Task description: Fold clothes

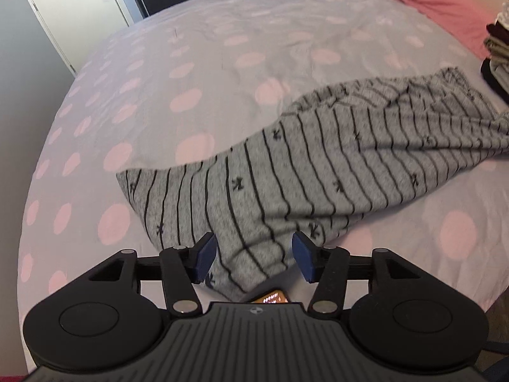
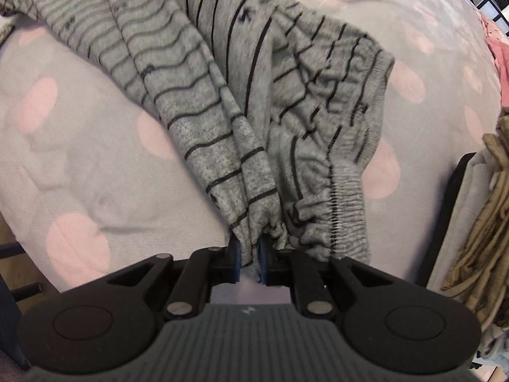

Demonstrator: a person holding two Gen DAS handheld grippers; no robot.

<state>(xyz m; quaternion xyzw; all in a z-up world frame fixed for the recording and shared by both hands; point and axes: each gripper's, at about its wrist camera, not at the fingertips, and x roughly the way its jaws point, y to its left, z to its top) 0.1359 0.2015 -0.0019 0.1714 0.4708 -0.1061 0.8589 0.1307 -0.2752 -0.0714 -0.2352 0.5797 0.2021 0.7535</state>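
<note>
While our right tongs [image 2: 249, 262] pinch a bunched fold of the grey striped trousers [image 2: 254, 102] just beside the elastic waistband [image 2: 348, 197], our left tongs [image 1: 253, 261] stand parted, their blue pads [image 1: 206, 256] on either side of a trouser leg end without closing on it.

Item one: grey striped trousers [image 1: 318, 172], thin dark stripes and small dark motifs, lying across the bed [image 1: 191, 63]. From the waistband the legs run away over the bedcover, creased and partly overlapping; whether the fabric by the waistband lifts clear of the bed we cannot tell.

Item two: bed, pale cover with pink dots, carrying the trousers.

Item three: pink pillow [image 1: 439, 3], at the far corner of the bed, well apart from the trousers.

Item four: stack of folded clothes [image 1: 498, 54], on the bed's edge near the waistband end; seen from the right wrist as beige and pale fabric [image 2: 483, 222].

Item five: white door [image 1: 79, 9] with a dark handle, beyond the bed's far side.
</note>
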